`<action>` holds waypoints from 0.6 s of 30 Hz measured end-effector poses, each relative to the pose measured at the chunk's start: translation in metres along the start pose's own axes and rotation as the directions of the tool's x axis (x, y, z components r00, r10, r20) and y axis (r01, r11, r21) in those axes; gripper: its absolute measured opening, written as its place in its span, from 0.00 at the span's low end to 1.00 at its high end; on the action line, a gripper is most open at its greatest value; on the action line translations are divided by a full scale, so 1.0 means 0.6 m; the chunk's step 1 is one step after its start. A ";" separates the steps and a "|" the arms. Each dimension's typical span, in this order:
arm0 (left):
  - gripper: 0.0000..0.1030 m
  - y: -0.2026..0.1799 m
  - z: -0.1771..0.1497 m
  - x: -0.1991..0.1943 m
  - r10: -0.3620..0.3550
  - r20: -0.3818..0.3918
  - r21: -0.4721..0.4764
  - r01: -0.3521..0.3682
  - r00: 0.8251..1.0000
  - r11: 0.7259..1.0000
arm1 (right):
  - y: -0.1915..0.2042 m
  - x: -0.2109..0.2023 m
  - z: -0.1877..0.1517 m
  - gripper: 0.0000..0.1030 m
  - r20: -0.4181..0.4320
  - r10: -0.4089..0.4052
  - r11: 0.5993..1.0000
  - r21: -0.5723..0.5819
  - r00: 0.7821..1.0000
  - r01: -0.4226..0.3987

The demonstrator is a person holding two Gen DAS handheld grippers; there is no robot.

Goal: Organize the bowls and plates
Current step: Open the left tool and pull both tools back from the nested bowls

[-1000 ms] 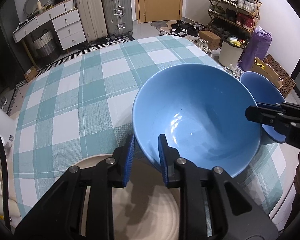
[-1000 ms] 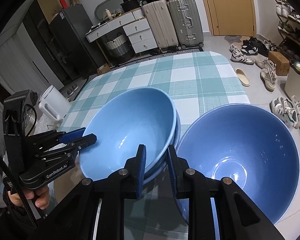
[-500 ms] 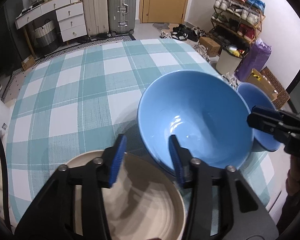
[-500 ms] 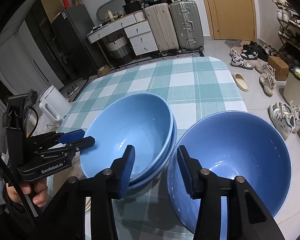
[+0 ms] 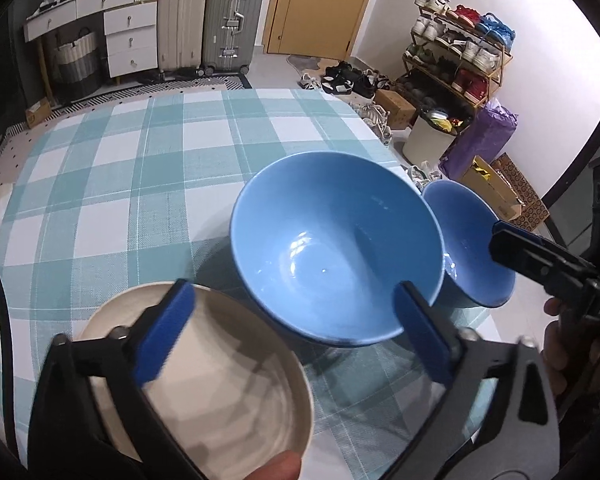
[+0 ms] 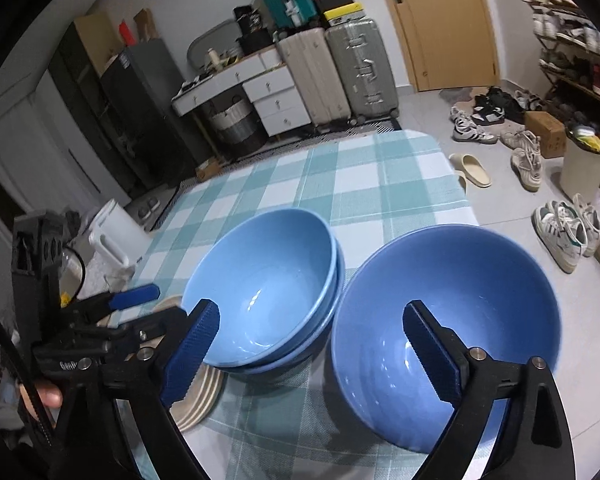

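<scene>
Left hand pose: angled steeply down over the checked tablecloth (image 5: 100, 184), a fingertip showing at the near edge.
Left gripper (image 5: 288, 328): jaws have just been opening, now spread wide, nothing pressed between the pads; stacked blue bowls (image 5: 332, 248) lie just ahead between the fingers, the cream plate (image 5: 228, 400) beneath the left finger.
Right hand pose: tilted down.
Right gripper (image 6: 312, 352): jaws also just opening, wide and empty; single blue bowl (image 6: 460, 300) under its right finger, untouched.
</scene>
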State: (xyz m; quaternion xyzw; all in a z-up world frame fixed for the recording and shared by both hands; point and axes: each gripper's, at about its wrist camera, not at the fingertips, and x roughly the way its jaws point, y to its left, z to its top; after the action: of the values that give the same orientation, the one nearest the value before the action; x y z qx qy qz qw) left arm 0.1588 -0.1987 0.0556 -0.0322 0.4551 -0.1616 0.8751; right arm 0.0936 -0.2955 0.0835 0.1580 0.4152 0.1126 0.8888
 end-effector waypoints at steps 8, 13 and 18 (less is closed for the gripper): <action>0.99 -0.044 -0.008 -0.007 -0.036 0.017 0.020 0.036 0.999 0.999 | -0.026 -0.048 -0.006 0.93 0.074 -0.025 0.998 0.066 0.997 0.020; 0.99 -0.078 -0.010 -0.003 -0.040 0.021 0.042 0.039 0.999 0.998 | -0.041 -0.078 -0.014 0.93 0.111 -0.048 0.995 0.088 0.993 0.038; 0.99 -0.109 -0.013 0.003 -0.044 0.015 0.065 0.043 0.999 0.997 | -0.059 -0.107 -0.021 0.93 0.143 -0.073 0.993 0.106 0.987 0.058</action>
State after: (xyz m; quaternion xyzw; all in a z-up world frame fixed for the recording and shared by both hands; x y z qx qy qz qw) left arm 0.1368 -0.2604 0.0626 -0.0153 0.4415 -0.1947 0.8757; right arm 0.0460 -0.3471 0.1075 0.1968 0.3590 0.0501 0.9110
